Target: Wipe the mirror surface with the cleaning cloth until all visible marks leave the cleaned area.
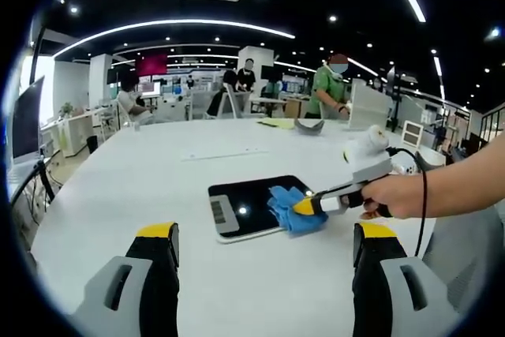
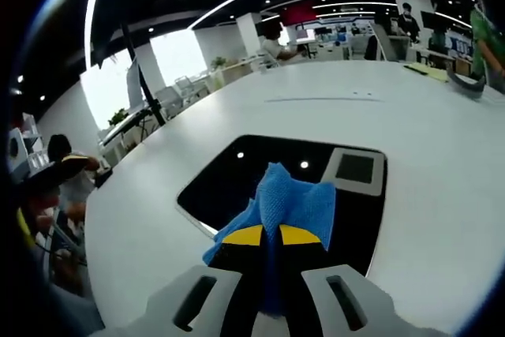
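We locate the mirror [image 2: 237,179] lying flat on the white worktop [image 1: 158,187], directly ahead of the right gripper [image 2: 271,235]. Its dark glass carries reflected ceiling lights, and a grey panel [image 2: 355,168] occupies one end. The blue cleaning cloth [image 2: 288,199] is clamped between the closed jaws of the right gripper and is bunched on the glass just beyond their yellow tips.

To perform the wiping step well, we judge that the cloth should stay pressed flat against the glass and travel in overlapping passes toward the far edge of the mirror, with the jaws tilted so only fabric meets the surface. We keep the grip firm so the cloth does not slip out.

In the left gripper view, the left gripper [image 1: 268,238] has its jaws apart and gripping nothing, well short of the mirror, which lies ahead between them. This view shows the person's hand [image 1: 402,195] holding the right gripper, and the cloth covering the corner of the mirror nearest that hand. The right gripper view shows the glass close up; we cannot tell any marks from reflections on it.
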Demonstrator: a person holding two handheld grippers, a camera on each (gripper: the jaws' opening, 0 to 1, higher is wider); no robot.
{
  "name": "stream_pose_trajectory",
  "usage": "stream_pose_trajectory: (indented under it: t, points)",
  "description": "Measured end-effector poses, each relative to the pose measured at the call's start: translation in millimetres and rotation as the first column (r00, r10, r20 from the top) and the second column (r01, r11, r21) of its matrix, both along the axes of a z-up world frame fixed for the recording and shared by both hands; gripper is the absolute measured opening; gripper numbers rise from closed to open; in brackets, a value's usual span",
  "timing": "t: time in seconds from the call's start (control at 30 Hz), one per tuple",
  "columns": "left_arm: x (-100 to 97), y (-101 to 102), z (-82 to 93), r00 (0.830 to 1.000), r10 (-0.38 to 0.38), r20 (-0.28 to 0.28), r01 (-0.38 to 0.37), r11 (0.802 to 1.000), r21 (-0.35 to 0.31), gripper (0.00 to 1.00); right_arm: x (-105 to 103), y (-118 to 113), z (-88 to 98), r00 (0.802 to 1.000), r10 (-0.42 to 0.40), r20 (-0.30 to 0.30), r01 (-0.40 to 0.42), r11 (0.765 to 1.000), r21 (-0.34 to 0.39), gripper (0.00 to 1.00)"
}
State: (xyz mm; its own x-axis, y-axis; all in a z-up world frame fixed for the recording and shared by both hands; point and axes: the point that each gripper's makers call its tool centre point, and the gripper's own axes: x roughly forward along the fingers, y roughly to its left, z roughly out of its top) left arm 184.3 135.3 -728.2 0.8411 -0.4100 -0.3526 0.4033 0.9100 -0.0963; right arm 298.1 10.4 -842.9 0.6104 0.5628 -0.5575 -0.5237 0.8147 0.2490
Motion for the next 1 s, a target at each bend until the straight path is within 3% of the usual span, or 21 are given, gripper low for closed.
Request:
stream_pose_trajectory:
  t: [0.53,1.0]
  points:
    - [0.7,-0.7,-3.0,1.000,-0.005,0.000,0.005,1.000,-0.004,0.92,-2.8,-23.5,-0.4,0.999,-0.038,0.003,0.038,0.999,0.003,0.01]
    - [0.5,-2.8,-3.2,1.000,-0.009,-0.002,0.009,1.000,-0.007,0.92,-2.8,-23.8,-0.6,0.999,-0.045,0.015,0.045,0.999,0.000,0.01]
